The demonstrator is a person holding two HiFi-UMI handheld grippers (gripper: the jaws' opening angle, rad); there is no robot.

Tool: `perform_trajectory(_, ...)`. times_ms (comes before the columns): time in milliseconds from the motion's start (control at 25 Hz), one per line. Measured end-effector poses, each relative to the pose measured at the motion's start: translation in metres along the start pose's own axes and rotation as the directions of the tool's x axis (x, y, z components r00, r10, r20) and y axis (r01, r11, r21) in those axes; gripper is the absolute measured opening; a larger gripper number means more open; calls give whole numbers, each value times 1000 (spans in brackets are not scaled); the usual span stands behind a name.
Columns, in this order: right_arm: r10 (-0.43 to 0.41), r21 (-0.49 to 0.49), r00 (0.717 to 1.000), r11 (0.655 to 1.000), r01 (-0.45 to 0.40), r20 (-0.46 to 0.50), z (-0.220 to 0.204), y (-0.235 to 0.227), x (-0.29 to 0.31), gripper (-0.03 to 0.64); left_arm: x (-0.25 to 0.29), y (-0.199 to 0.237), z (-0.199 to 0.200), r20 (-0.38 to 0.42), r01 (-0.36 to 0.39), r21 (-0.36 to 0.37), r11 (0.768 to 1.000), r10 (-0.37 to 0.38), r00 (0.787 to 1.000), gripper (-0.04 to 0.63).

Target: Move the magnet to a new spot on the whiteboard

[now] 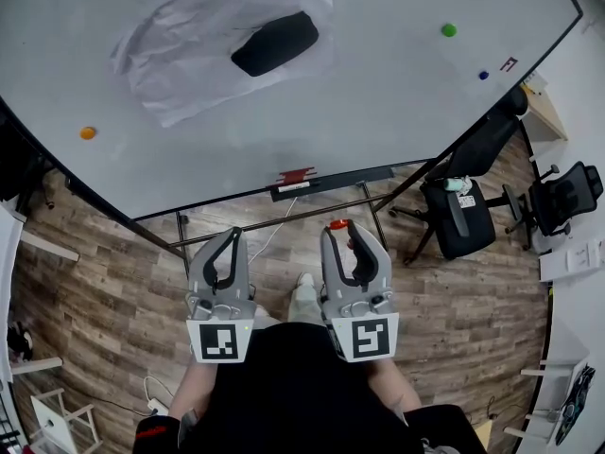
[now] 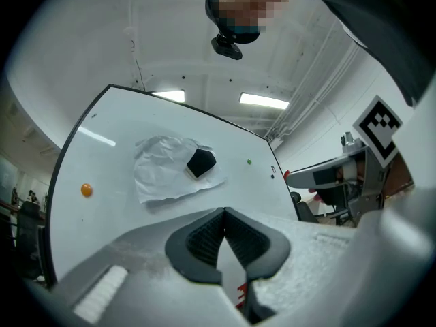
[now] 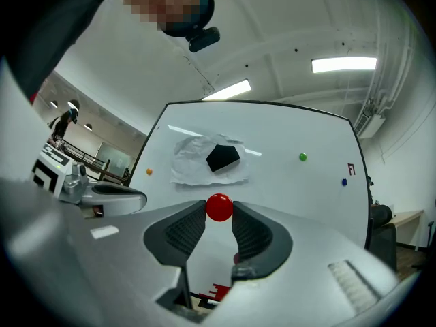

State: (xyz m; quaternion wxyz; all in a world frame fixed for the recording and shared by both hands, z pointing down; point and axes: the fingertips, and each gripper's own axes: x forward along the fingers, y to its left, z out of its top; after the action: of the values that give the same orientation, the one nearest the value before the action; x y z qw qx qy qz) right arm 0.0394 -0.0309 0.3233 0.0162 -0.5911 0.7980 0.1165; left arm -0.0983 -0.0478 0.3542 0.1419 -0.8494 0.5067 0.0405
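Observation:
A round red magnet (image 3: 219,208) sits pinched between the tips of my right gripper (image 3: 219,214), which is shut on it. In the head view that magnet (image 1: 337,224) shows at the tip of the right gripper (image 1: 338,229), held low in front of the person and well short of the whiteboard (image 1: 378,121). Beside it, my left gripper (image 1: 233,235) points the same way. Its jaw tips meet with nothing between them in the left gripper view (image 2: 223,213).
On the board are a crumpled paper sheet (image 1: 184,60) under a black eraser (image 1: 274,43), a green magnet (image 1: 448,30), a blue magnet (image 1: 484,76) and an orange magnet (image 1: 87,132). A red item (image 1: 296,176) lies on the tray. Office chairs (image 1: 463,211) stand at right.

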Motion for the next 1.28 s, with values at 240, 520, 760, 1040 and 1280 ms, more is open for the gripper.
perform_trajectory(240, -7, -18, 1000, 1000, 7, -7, -2, -1, 3, 124, 4, -1, -7, -20, 13, -6, 1000, -13, 1000, 2)
perform_trajectory(520, 2, -39, 1000, 999, -3, -19, -5, -3, 8, 124, 10, -4, -12, -31, 20, -22, 1000, -20, 999, 2)
perform_trajectory(760, 1, -36, 999, 999, -2, -37, -13, -11, 11, 124, 18, -8, -14, -20, 16, -42, 999, -17, 1000, 2)
perform_trajectory(1040, 33, -33, 998, 999, -34, -49, -20, -23, 22, 124, 36, -13, -13, -25, 4, -20, 1000, -4, 1000, 2)
perform_trajectory(1280, 53, -22, 997, 998, -54, -59, -27, -41, 35, 124, 50, -25, -17, -48, 15, 5, 1000, -15, 999, 2)
